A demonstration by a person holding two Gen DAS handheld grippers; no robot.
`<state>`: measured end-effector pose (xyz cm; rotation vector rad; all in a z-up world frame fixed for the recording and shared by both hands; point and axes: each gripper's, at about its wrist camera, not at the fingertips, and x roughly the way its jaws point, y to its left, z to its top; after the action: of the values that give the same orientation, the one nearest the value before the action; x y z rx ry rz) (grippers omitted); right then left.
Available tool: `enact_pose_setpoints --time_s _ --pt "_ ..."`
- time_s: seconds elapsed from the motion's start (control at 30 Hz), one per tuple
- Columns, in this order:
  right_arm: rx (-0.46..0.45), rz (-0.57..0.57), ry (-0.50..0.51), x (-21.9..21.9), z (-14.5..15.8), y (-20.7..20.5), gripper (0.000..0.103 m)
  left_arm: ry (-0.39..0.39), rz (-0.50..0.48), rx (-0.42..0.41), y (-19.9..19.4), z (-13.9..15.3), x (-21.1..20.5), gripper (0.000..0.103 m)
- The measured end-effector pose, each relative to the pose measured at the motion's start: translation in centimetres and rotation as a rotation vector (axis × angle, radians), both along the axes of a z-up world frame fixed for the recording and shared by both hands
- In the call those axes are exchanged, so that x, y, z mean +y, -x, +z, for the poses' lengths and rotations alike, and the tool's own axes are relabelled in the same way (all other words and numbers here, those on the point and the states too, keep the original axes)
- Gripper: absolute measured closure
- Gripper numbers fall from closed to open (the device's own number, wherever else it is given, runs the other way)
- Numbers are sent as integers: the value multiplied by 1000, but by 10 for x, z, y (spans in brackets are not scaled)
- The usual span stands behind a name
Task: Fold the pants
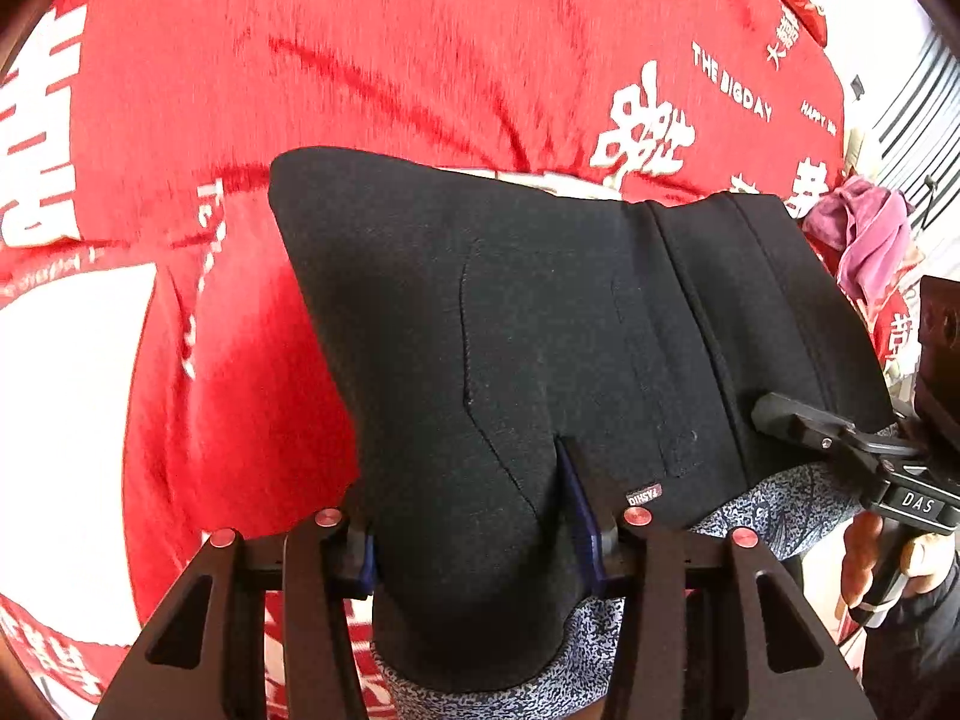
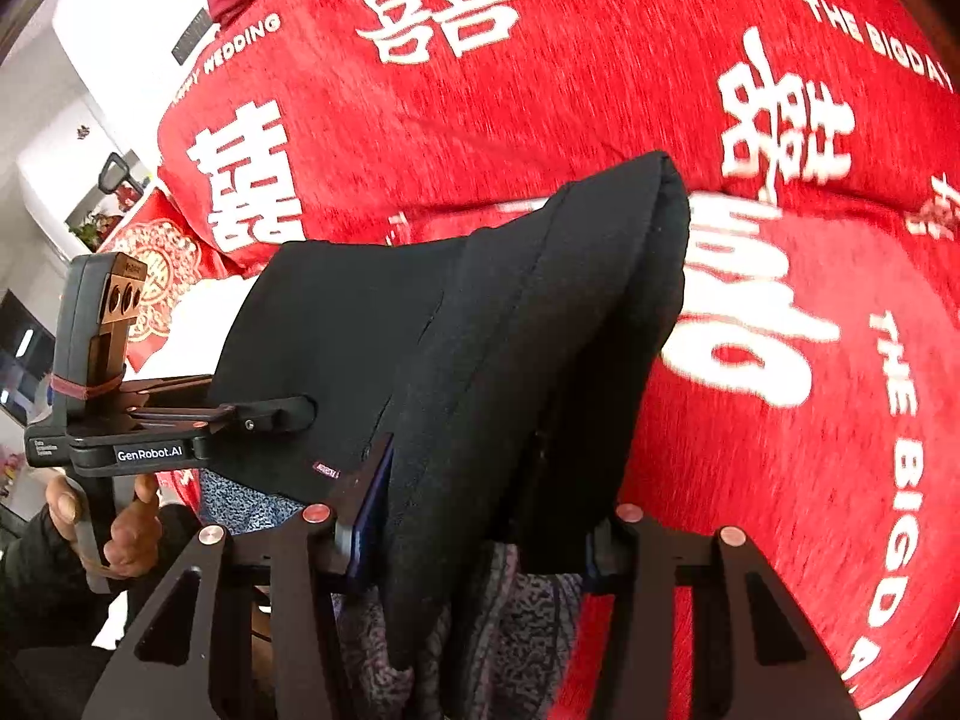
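Observation:
The black pants (image 1: 540,324) with a grey speckled lining hang folded above a red bedspread (image 1: 300,90). My left gripper (image 1: 474,516) is shut on the near edge of the pants, with cloth bunched between its blue pads. My right gripper (image 1: 780,420) shows at the right in the left wrist view, clamped on the pants' right edge. In the right wrist view the pants (image 2: 480,330) drape over my right gripper (image 2: 480,516), which is shut on them. The left gripper (image 2: 288,411) grips their left edge there.
The red bedspread (image 2: 780,360) with large white characters and words fills the ground below. A pink cloth (image 1: 864,234) lies at the bed's right edge. A red patterned pillow (image 2: 156,264) and white furniture (image 2: 72,180) stand at the left.

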<state>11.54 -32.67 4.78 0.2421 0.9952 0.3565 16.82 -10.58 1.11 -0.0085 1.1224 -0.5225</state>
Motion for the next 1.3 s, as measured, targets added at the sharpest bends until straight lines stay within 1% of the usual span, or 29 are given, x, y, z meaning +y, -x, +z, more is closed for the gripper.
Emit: enact_pose_setpoints --time_s 0.23,0.3,0.37,0.47,0.57,0.8,1.0,1.3 --pt "-46 -6 10 -6 45 -42 49 9 13 -30 -40 47 -9 54" --pt "-57 -9 13 -8 56 -53 49 16 18 -32 -49 56 -10 53" --pt "-65 -10 14 -10 64 -63 49 24 27 -19 -59 60 -11 53" --pt "-53 -17 7 -13 67 -76 49 20 39 10 -72 55 -15 54" --pt "-19 -26 0 -16 59 -88 49 2 47 51 -81 39 -20 54" --pt "78 -47 -7 -25 15 -107 49 -27 48 139 -98 -6 -32 54" --pt "142 -57 -20 -34 -17 -121 49 -52 55 185 -109 -35 -40 54" --pt "213 -60 -39 -39 -58 -140 49 -59 71 256 -125 -75 -38 53"
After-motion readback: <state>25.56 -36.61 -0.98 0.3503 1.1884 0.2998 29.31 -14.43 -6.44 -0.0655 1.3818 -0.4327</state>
